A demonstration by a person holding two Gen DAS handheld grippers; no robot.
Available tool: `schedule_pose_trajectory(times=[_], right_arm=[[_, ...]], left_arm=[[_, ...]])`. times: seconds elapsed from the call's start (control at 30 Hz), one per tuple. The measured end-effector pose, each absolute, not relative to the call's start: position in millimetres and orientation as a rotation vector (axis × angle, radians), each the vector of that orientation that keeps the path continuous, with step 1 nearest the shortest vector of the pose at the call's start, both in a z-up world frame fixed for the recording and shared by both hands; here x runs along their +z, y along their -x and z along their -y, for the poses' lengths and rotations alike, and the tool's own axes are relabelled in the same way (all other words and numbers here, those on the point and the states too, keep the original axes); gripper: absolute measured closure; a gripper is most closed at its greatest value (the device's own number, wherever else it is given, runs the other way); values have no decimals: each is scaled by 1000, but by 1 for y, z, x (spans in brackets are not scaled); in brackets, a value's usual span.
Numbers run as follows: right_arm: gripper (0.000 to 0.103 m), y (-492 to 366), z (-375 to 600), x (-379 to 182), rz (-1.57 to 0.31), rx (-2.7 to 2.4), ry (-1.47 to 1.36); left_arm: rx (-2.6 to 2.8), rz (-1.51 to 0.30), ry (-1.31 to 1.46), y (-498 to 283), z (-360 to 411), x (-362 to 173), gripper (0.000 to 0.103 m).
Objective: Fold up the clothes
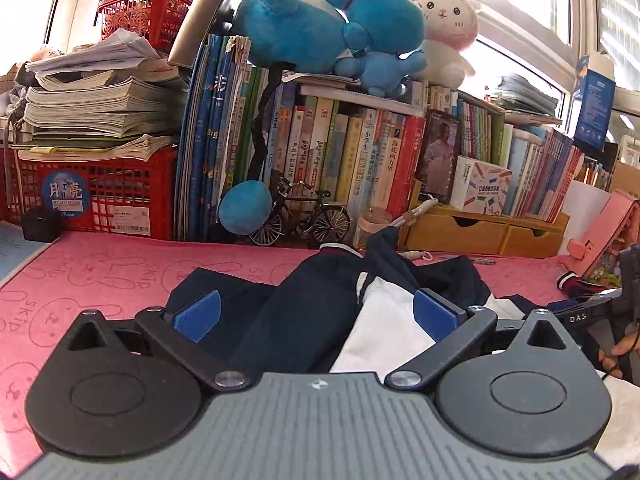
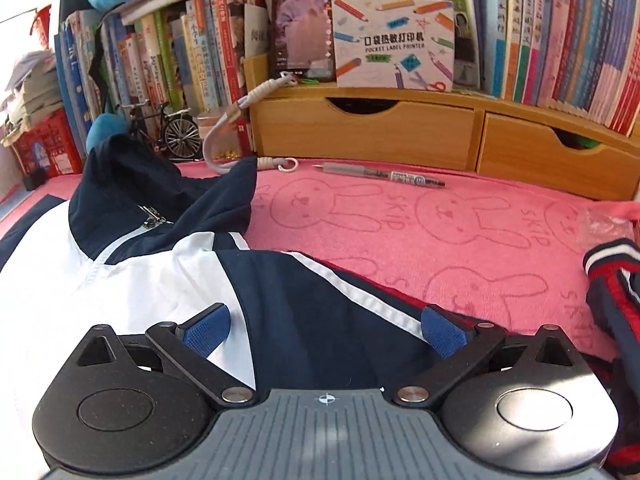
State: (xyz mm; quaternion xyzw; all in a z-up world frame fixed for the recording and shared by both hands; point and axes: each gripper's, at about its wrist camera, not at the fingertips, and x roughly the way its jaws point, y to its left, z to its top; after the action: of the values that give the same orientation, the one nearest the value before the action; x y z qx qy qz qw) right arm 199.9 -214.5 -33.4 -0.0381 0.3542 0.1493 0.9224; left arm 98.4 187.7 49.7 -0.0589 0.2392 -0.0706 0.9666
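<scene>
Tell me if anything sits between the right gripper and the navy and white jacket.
Nothing visible does. The right gripper is open directly over the navy and white jacket, fabric filling the gap between its blue pads. The grey pen lies farther back on the pink bunny-print mat, clear of it.

"SKIP" repeating across the pink mat (image 2: 460,236), "POCKET LABEL PRINTER" showing on the white box (image 2: 394,42), "Moon" appearing on the red crate's round sticker (image 1: 62,196), "DAS" reading on a black part (image 1: 578,319)
</scene>
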Motion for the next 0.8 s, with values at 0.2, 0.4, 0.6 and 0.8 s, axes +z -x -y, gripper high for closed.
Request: schedule_pose_trajectory(times=[0.2,0.4,0.6,0.8], right_arm=[[0,-195,212,-47,-726,296,96],[0,-196,211,-48,-726,289,97],[0,-186,220,-39,-643,236,60],[0,-134,253,-2,-424,100,11]], left_arm=[[-78,-733,54,-179,-176,-1,0],[-20,-724,32,-190,-158,-17,51],[161,-667,-33,-178,-178,7,98],[322,-635,1,-159,-253,40,102]])
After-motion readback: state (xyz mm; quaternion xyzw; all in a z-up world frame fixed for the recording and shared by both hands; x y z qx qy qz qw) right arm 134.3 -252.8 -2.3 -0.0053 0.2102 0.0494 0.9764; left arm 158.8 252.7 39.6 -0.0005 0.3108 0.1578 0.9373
